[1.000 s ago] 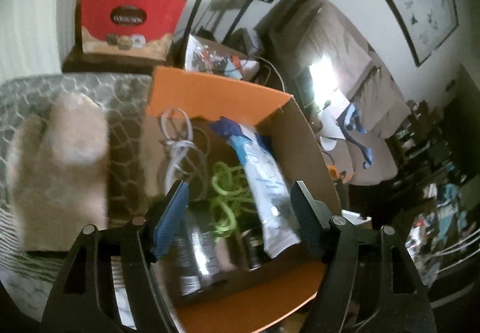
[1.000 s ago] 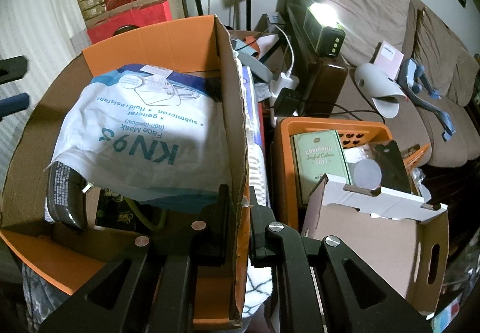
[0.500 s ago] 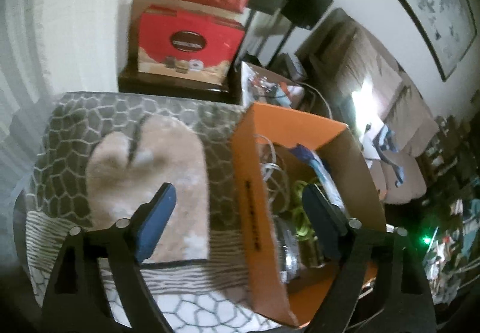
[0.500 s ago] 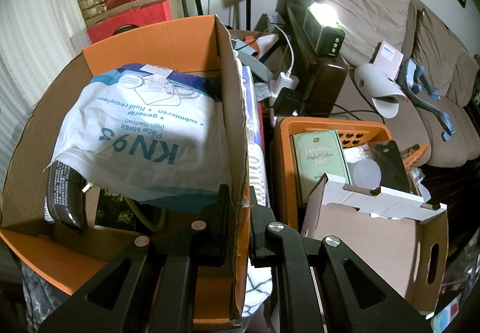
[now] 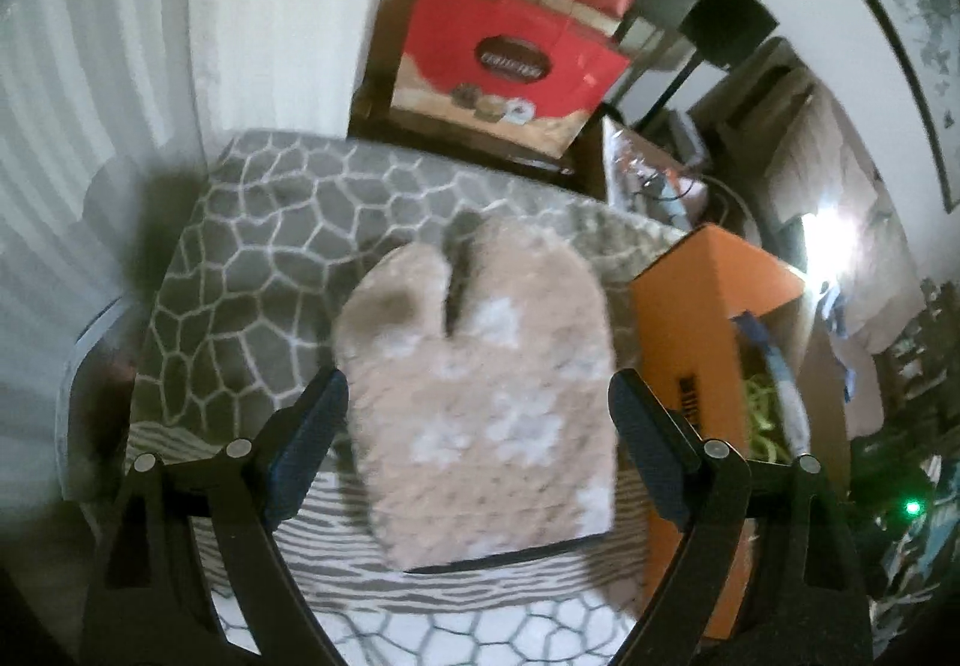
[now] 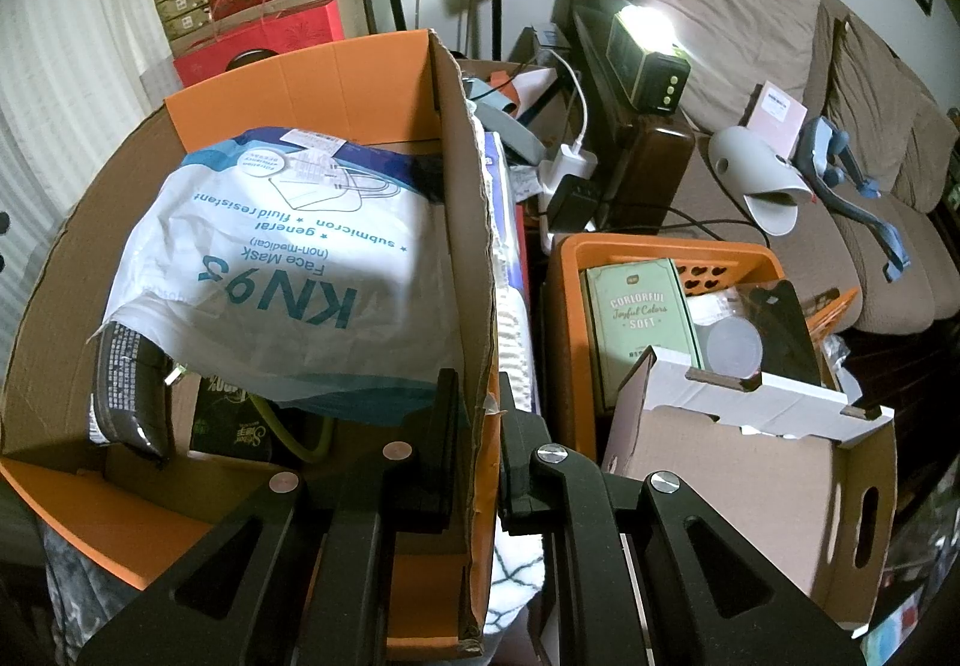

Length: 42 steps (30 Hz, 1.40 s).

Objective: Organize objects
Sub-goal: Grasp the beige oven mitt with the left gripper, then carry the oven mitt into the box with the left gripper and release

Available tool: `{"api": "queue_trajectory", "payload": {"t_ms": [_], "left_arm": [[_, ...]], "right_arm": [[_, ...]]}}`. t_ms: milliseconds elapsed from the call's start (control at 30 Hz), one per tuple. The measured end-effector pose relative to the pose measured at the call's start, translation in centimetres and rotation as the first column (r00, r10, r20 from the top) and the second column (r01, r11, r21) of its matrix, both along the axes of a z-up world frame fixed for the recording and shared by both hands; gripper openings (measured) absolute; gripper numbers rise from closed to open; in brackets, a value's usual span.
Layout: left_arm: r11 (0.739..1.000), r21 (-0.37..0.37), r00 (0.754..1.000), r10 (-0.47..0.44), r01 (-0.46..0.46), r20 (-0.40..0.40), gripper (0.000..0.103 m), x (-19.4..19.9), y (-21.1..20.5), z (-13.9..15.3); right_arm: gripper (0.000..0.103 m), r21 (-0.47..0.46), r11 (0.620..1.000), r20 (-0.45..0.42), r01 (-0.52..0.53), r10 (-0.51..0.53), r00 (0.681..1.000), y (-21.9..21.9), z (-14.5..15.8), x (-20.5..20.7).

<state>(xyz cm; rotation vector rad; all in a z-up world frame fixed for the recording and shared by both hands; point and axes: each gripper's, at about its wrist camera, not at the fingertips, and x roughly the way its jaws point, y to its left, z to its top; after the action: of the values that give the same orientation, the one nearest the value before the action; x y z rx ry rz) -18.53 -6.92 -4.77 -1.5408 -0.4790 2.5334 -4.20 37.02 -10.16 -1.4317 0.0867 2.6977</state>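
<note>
Left wrist view: the left gripper (image 5: 477,417) hangs with its jaws spread wide over a fuzzy beige mitten (image 5: 480,402) lying on a grey patterned blanket (image 5: 252,258), just beside the orange box (image 5: 708,306). The right gripper (image 6: 477,426) is clamped on that box's side wall (image 6: 471,258), a KN95 mask pack (image 6: 282,270) inside.

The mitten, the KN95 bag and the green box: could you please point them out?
Mitten (image 5: 480,402): left wrist view, palm.
KN95 bag (image 6: 288,270): right wrist view, printed front.
Green box (image 6: 639,318): right wrist view, lettered face.
</note>
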Motion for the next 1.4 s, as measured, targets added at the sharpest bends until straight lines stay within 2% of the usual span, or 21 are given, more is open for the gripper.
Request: {"api": "queue_trajectory", "payload": {"t_ms": [67,333,533,633,733,800,833,900,933,1000,1100,1233,1400], "left_arm": [[1.0,-0.002,1.0,0.005,-0.005,0.03,0.087,-0.3,-0.7,-1.1],[0.995,0.087,0.99,0.03,-0.043,0.137,0.087,-1.6,-2.1,-5.4],[0.996,0.07,0.981,0.034,-0.048,0.189,0.087,-2.6,-1.7,-7.7],[0.998,0.051,0.979,0.024,-0.035,0.201,0.081,-2.6,-1.2,-8.6],[0.999,0.028,0.983,0.014,-0.019,0.185,0.069,-2.5,-0.7,-8.4],[0.999,0.034,0.983,0.011,-0.017,0.181,0.053,-2.4,-0.7,-8.3],[0.999,0.031,0.983,0.013,-0.019,0.182,0.051,-2.4,-0.7,-8.2],[0.999,0.039,0.985,0.014,-0.022,0.172,0.036,-2.3,-0.6,-8.0],[0.999,0.04,0.986,0.016,-0.023,0.167,0.033,-2.3,-0.6,-7.9],[0.999,0.043,0.988,0.022,-0.029,0.156,0.021,-2.3,-0.7,-7.5],[0.996,0.085,0.991,0.027,-0.039,0.135,0.014,-2.3,-0.9,-6.6],[0.989,0.143,0.997,0.022,-0.033,0.08,0.012,-2.0,-0.6,-4.5],[0.973,0.232,1.0,0.001,-0.002,0.002,0.011,-1.3,0.3,-0.4]], "right_arm": [[0.009,0.001,1.0,0.001,0.0,0.0,1.0,0.0,0.0,0.0],[0.009,0.002,1.0,0.001,0.0,0.0,1.0,0.0,0.0,0.0],[0.009,0.001,1.0,0.001,0.0,0.0,1.0,0.0,0.0,0.0],[0.009,0.002,1.0,0.002,0.0,0.0,1.0,0.0,0.0,0.0],[0.009,0.001,1.0,0.002,0.0,0.0,1.0,0.0,0.0,0.0],[0.009,0.003,1.0,0.002,0.0,0.0,1.0,0.1,0.0,0.1],[0.009,0.002,1.0,0.002,0.0,0.0,1.0,0.1,0.0,0.1],[0.009,0.001,1.0,0.001,0.0,0.0,1.0,0.0,0.0,0.0],[0.009,0.002,1.0,0.001,0.0,0.0,1.0,0.0,0.0,0.0],[0.009,0.002,1.0,0.002,0.0,0.0,1.0,0.0,0.0,0.0],[0.009,0.003,1.0,0.002,-0.001,0.001,1.0,0.0,0.0,0.0],[0.009,0.003,1.0,0.002,0.0,0.0,1.0,0.0,0.0,0.0],[0.009,0.003,1.0,0.002,0.0,0.0,1.0,0.0,0.0,0.0]]}}
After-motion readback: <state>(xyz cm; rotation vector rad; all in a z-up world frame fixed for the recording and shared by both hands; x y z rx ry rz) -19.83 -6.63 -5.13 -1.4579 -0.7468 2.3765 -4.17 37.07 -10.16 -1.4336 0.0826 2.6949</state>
